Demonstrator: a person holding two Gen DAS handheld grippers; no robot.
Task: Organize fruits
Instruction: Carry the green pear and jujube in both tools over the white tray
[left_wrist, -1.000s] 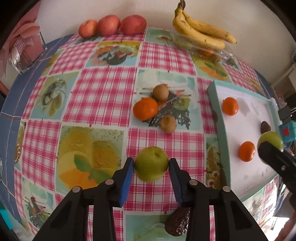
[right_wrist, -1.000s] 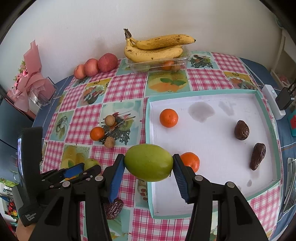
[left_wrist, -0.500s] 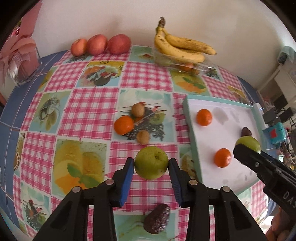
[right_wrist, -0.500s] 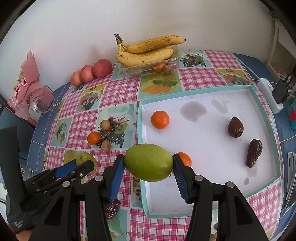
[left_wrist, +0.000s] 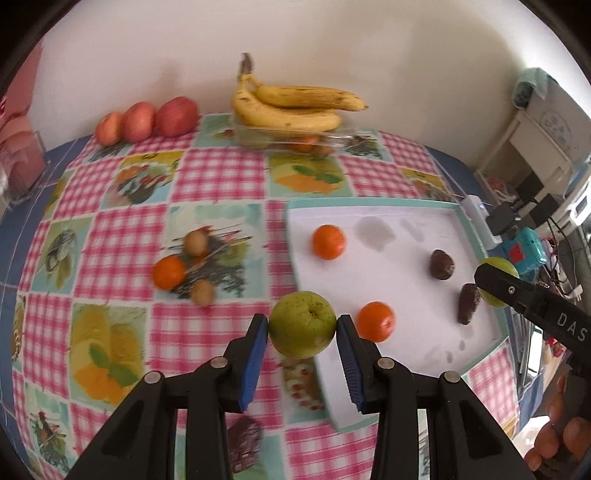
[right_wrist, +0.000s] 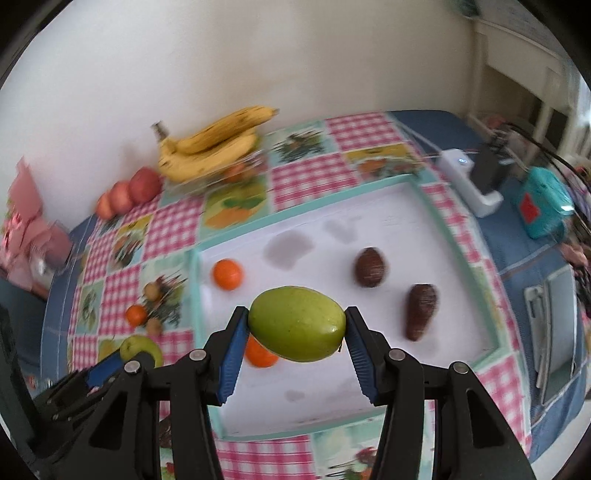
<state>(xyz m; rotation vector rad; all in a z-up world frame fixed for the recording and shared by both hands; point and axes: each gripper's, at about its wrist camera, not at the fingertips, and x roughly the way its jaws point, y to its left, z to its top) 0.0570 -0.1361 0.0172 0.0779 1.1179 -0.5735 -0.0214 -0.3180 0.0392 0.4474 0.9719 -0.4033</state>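
Observation:
My left gripper (left_wrist: 302, 328) is shut on a round green apple (left_wrist: 302, 323) and holds it above the left rim of the white tray (left_wrist: 373, 214). My right gripper (right_wrist: 296, 325) is shut on an oval green mango (right_wrist: 297, 323) above the tray (right_wrist: 454, 251); it also shows at the right in the left wrist view (left_wrist: 496, 278). The tray holds two oranges (left_wrist: 328, 242) (left_wrist: 376, 320) and two dark brown fruits (left_wrist: 442, 264) (left_wrist: 468, 302). On the cloth lie an orange (left_wrist: 168, 272) and two small brown fruits (left_wrist: 195, 242) (left_wrist: 202, 291).
Bananas (left_wrist: 291, 107) rest on a clear box at the back, three red apples (left_wrist: 147, 118) to their left. A dark fruit (left_wrist: 243, 443) lies near the front edge. A white charger (right_wrist: 469, 184) and a teal device (right_wrist: 543, 206) sit right of the tray.
Both grippers have swung right with their fruit. The left one went from over the cloth to the tray's left rim; the right one moved further over the tray.

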